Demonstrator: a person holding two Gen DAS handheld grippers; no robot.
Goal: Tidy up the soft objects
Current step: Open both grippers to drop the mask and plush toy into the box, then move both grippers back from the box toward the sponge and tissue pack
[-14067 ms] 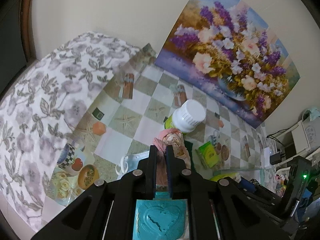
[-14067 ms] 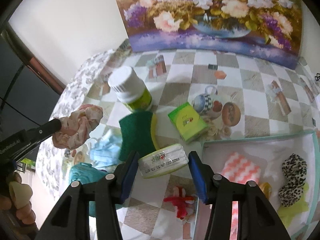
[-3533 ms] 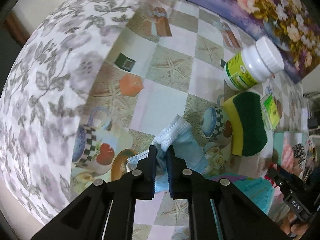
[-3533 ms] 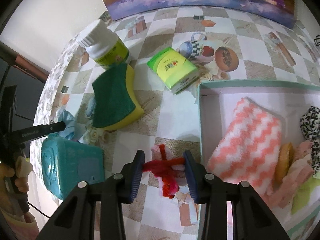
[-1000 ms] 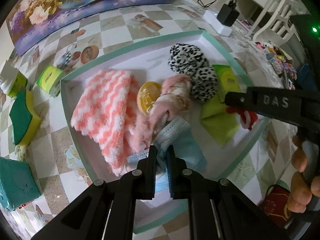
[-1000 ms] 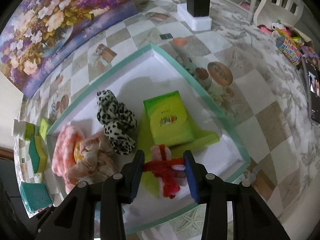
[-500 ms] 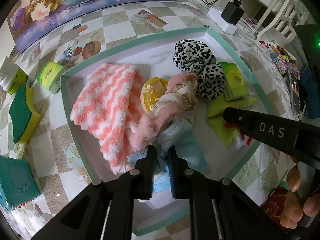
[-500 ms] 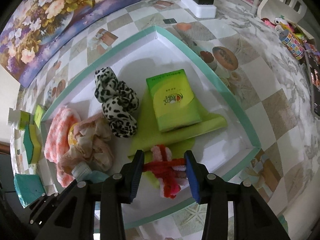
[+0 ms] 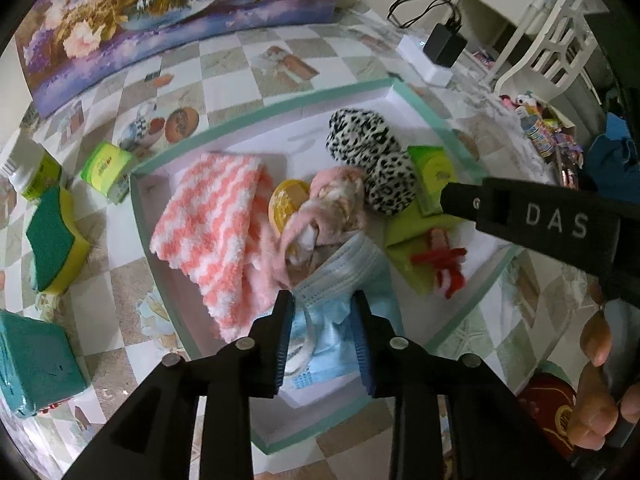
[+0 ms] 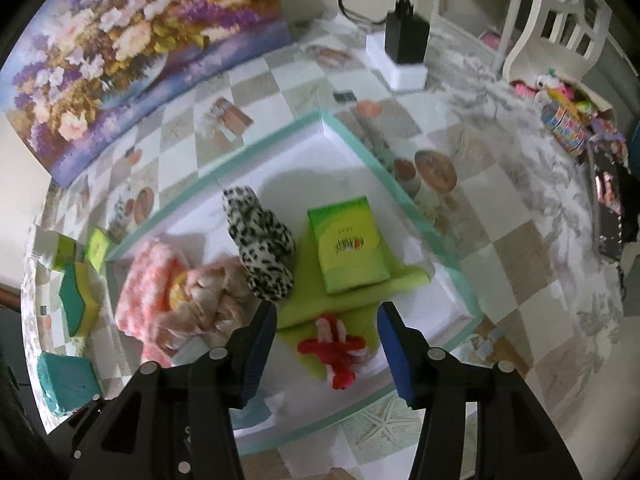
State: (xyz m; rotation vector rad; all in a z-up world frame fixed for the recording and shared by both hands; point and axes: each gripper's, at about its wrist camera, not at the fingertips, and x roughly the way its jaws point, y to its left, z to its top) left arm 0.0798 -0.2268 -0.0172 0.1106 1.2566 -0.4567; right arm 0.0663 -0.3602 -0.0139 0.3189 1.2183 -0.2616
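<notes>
A white tray with a teal rim (image 9: 280, 108) (image 10: 280, 136) holds the soft things. A blue face mask (image 9: 340, 280) lies in its near part, between the fingers of my open left gripper (image 9: 323, 336). A red and pink knotted toy (image 10: 336, 350) (image 9: 444, 258) lies on a lime cloth (image 10: 360, 292), between and below the fingers of my open right gripper (image 10: 326, 354). The tray also holds a pink-and-white fuzzy cloth (image 9: 216, 232), a pink scrunchie (image 9: 332, 204), a leopard scrunchie (image 10: 262, 244) and a green tissue pack (image 10: 348, 244).
Left of the tray on the checked tablecloth lie a green-yellow sponge (image 9: 52, 240), a teal box (image 9: 32, 364), a small green box (image 9: 106, 168) and a white-capped bottle (image 9: 28, 176). A flower painting (image 10: 132, 48) leans at the back. A charger (image 10: 406, 40) and chair (image 10: 560, 20) stand right.
Both grippers have opened. The left one let go of the face mask and the right one let go of the red toy; both now lie in the tray.
</notes>
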